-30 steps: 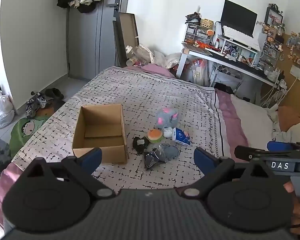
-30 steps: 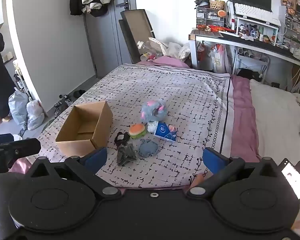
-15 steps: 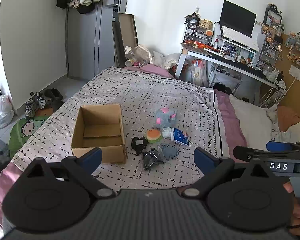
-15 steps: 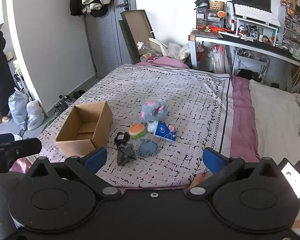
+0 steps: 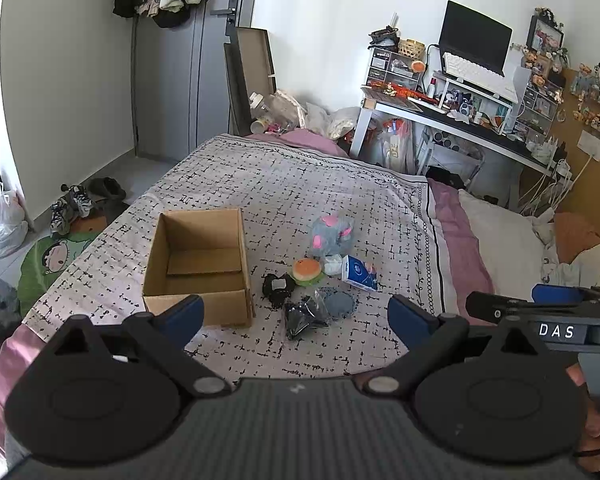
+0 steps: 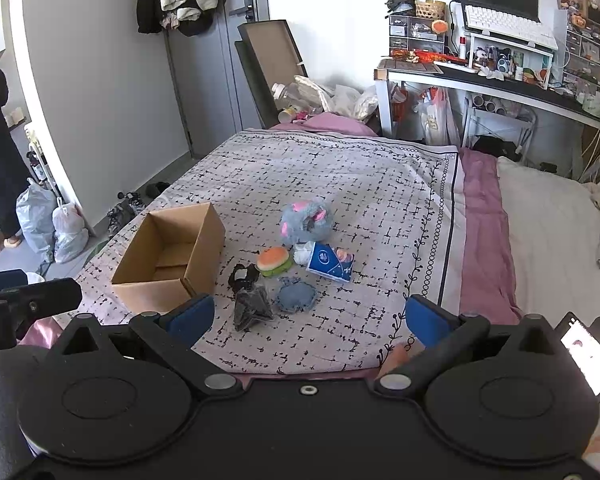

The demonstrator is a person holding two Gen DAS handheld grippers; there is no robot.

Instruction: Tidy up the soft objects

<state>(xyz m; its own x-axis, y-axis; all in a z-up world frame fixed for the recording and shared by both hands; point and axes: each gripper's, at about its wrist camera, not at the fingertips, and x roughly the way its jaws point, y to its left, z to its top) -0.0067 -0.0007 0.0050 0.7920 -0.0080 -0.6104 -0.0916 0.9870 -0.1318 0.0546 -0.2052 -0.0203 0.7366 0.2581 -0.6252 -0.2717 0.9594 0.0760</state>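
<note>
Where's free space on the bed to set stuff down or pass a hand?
Free: the patterned blanket beyond the grey plush, the near strip between the dark bag and the bed edge, and right of the tissue pack. Crowded: the cluster beside the cardboard box, burger toy included.

Ahead of the left claw [image 5: 296,316] on the bed [image 5: 284,184]: one cardboard box [image 5: 200,264], one grey plush toy [image 5: 332,234], one burger toy [image 5: 307,270], one tissue pack [image 5: 359,272], one denim pad [image 5: 338,303], two dark bundles [image 5: 278,286].
</note>
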